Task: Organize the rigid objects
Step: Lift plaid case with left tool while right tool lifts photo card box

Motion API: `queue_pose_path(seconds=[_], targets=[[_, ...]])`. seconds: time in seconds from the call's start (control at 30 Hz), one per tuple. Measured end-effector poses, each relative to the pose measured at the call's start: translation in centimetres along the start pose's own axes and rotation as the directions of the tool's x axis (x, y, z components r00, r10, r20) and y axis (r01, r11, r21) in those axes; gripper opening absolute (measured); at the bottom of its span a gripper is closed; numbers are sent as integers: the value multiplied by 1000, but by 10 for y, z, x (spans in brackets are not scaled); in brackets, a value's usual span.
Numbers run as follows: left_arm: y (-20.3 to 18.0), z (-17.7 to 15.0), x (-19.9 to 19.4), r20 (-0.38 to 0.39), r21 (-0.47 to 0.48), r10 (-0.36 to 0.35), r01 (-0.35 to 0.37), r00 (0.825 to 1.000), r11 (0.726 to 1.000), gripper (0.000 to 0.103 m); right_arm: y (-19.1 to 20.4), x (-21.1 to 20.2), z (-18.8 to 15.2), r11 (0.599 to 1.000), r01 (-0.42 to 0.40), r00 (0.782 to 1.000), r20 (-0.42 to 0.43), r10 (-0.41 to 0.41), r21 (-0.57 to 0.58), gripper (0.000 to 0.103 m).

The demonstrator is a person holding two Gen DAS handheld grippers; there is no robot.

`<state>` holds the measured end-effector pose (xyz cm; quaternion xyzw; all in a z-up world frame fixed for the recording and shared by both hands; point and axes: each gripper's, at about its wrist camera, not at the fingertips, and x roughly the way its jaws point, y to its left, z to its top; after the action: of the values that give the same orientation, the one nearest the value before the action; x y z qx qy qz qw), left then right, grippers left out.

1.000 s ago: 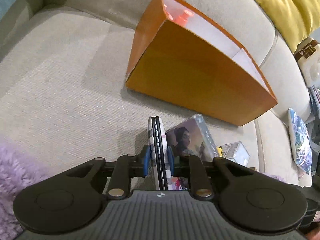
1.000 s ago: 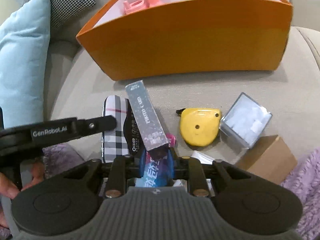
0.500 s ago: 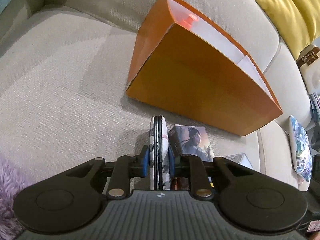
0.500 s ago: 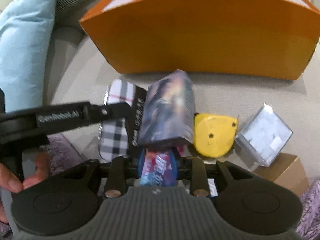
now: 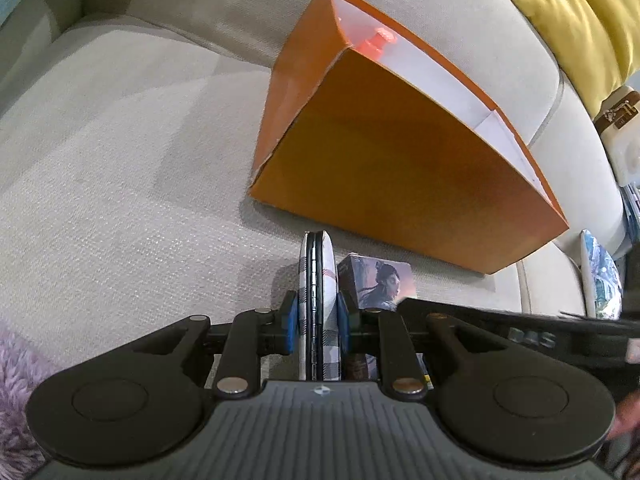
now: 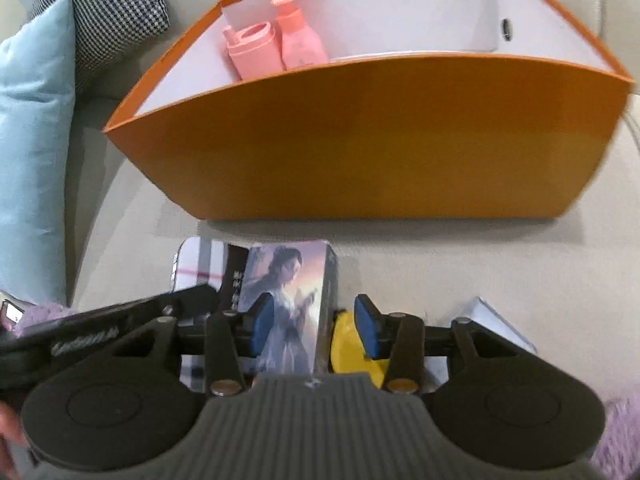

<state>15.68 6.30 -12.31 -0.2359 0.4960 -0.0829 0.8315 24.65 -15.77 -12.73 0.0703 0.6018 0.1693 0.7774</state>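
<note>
My left gripper [image 5: 318,316] is shut on a plaid glasses case [image 5: 318,280], held on edge above the beige sofa seat. The case also shows in the right wrist view [image 6: 198,264]. My right gripper [image 6: 316,322] is open, its blue pads spread wide. A photo card box [image 6: 286,304] with a printed figure stands between the pads, against the left one; it also shows in the left wrist view [image 5: 378,282]. The orange box [image 6: 372,136] stands open just beyond, with two pink bottles [image 6: 276,46] inside; in the left wrist view the orange box [image 5: 400,160] is ahead and to the right.
A yellow tape measure [image 6: 352,344] and a clear plastic box [image 6: 496,336] lie under the right gripper. A light blue cushion [image 6: 32,152] and a checked cushion [image 6: 104,12] are at the left. A yellow cushion [image 5: 580,20] is at the sofa back. Purple fluffy fabric [image 5: 16,380] lies near.
My right gripper has opened from its grip on the photo card box, which turned to show its picture face. Both grippers moved closer to the orange box, with the plaid case still held.
</note>
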Motion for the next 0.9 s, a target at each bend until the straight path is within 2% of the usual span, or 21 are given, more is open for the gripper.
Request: queue_pose_path(seconds=[0.13, 0.27, 0.33, 0.47, 0.57, 0.7, 0.8, 0.9], targets=[[5, 2, 2, -13, -47, -9, 9, 1000, 999, 23, -4, 15, 10, 998, -58, 998, -26, 59, 38, 47], [8, 3, 4, -14, -61, -8, 7, 1000, 998, 23, -16, 32, 12, 981, -132, 989, -55, 141, 141, 57], [10, 2, 4, -14, -74, -12, 11, 1000, 997, 23, -17, 34, 12, 978, -139, 987, -55, 149, 158, 56], [11, 2, 3, -11, -73, -9, 8, 1000, 997, 23, -11, 23, 11, 980, -129, 991, -20, 133, 153, 38], [10, 0, 3, -8, -76, -9, 8, 1000, 997, 23, -9, 8, 11, 980, -136, 991, 10, 137, 148, 28], [9, -1, 3, -6, -72, 3, -3, 1000, 997, 24, 4, 0, 7, 982, -132, 991, 28, 130, 134, 26], [9, -2, 2, -7, -74, 1, -1, 1000, 997, 24, 8, 3, 2, 983, -107, 994, 31, 104, 149, 29], [7, 0, 3, -5, -77, -1, 1, 1000, 997, 24, 6, 2, -3, 970, -144, 990, 24, 142, 194, 29]])
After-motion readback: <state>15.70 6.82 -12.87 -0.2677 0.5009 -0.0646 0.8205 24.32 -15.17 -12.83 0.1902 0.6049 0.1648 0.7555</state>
